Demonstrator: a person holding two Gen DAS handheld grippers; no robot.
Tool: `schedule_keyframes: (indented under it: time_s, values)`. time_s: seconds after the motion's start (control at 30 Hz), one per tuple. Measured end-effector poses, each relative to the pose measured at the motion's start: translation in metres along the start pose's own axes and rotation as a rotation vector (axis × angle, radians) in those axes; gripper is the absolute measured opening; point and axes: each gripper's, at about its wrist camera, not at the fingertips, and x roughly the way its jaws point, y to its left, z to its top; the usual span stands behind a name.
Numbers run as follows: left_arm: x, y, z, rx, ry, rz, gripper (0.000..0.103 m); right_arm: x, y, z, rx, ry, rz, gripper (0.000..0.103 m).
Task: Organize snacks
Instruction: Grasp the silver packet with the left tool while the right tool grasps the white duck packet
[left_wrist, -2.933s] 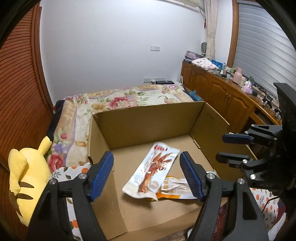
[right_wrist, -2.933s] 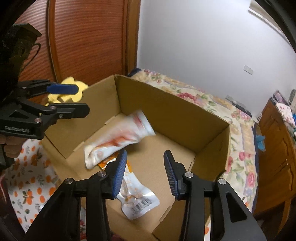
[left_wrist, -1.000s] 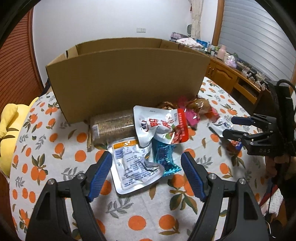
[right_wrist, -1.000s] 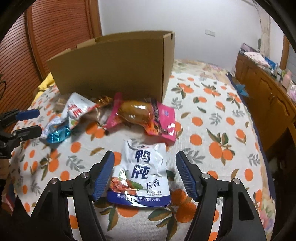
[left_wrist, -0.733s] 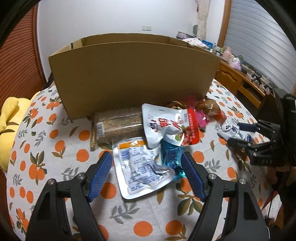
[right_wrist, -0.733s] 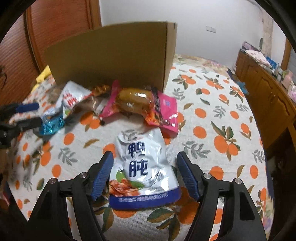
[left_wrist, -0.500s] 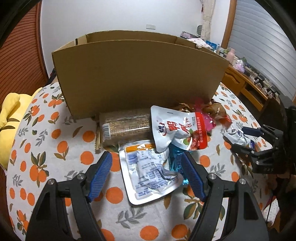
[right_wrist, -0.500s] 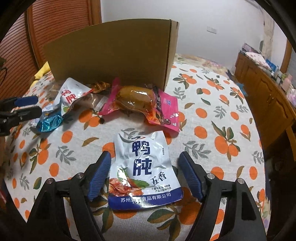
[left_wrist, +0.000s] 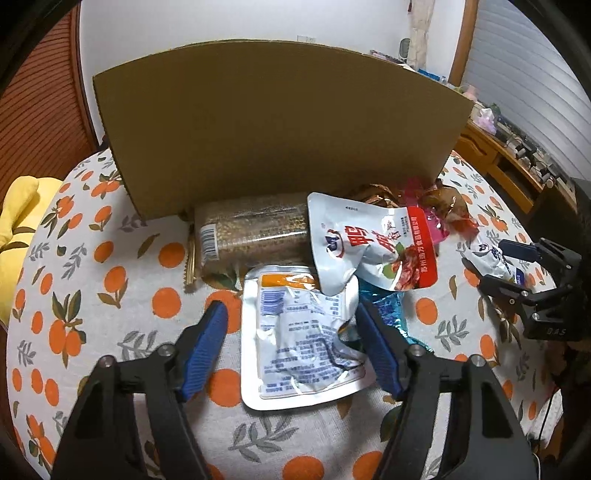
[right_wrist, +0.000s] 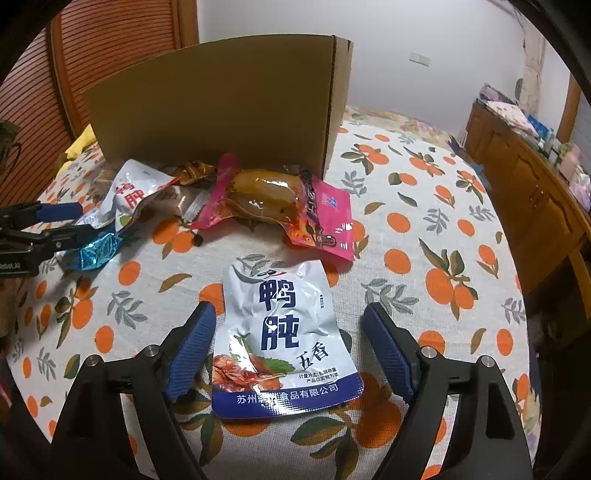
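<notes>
On the orange-print tablecloth (right_wrist: 424, 192) we have come down from the cardboard box (left_wrist: 280, 125), left gripper (left_wrist: 291, 343) and right gripper (right_wrist: 290, 349) wide, straddling silver pouch (left_wrist: 299, 339) and blue-white pouch (right_wrist: 284, 332) to grab next

Left gripper (left_wrist: 290, 345): two matte black plastic arms w/ triangular cut-outs, silver screw heads near the joints, ribbed blue rubber pads (left_wrist: 205, 349) on the inner faces. Right gripper (right_wrist: 288, 350): same build, black arms, silver screws, ribbed blue pads (right_wrist: 190, 352). Small white lettering on each black body, too small to read.
</notes>
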Motion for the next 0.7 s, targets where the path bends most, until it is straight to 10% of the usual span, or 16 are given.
schedule_keyframes:
  time_s: [0.7]
  values:
    - [-0.026,0.015,-0.027,0.052,0.006,0.054,0.058,0.001,-0.002,0.0,0.006,0.003,-0.002,0.088]
